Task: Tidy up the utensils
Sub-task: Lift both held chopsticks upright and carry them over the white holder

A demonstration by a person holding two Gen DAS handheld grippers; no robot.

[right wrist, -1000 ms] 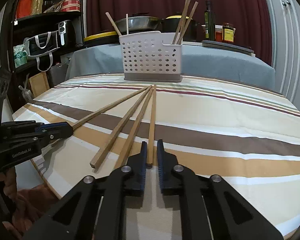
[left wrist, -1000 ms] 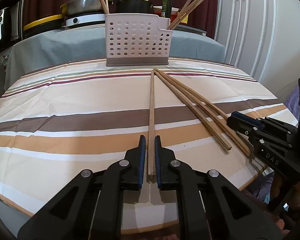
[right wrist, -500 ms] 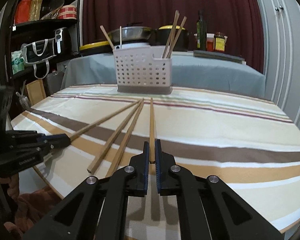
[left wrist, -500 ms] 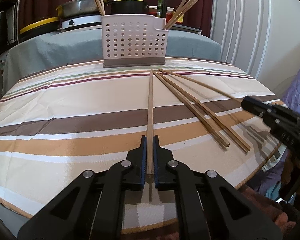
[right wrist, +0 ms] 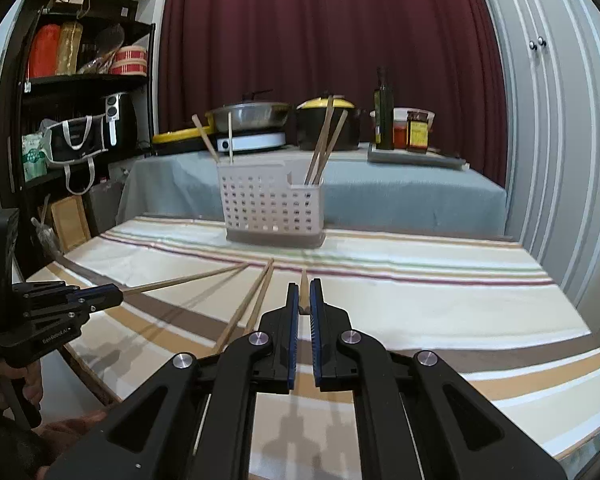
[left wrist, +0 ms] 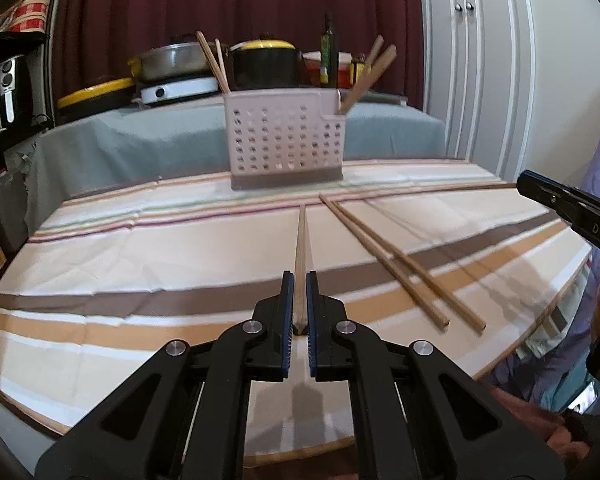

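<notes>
Now | hand-held grippers: 2 | chopsticks gripped: 2 | loose chopsticks [left wrist: 404, 264]: 2 | basket [left wrist: 286, 142]: 1

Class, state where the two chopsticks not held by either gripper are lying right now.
In the left wrist view the two loose chopsticks lie on the striped tablecloth, right of the left gripper, fanning back from the white basket.

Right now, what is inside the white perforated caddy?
Chopsticks lean out of the white caddy: two at its left end, a few at its right. Their lower ends and the caddy's floor are hidden.
</notes>
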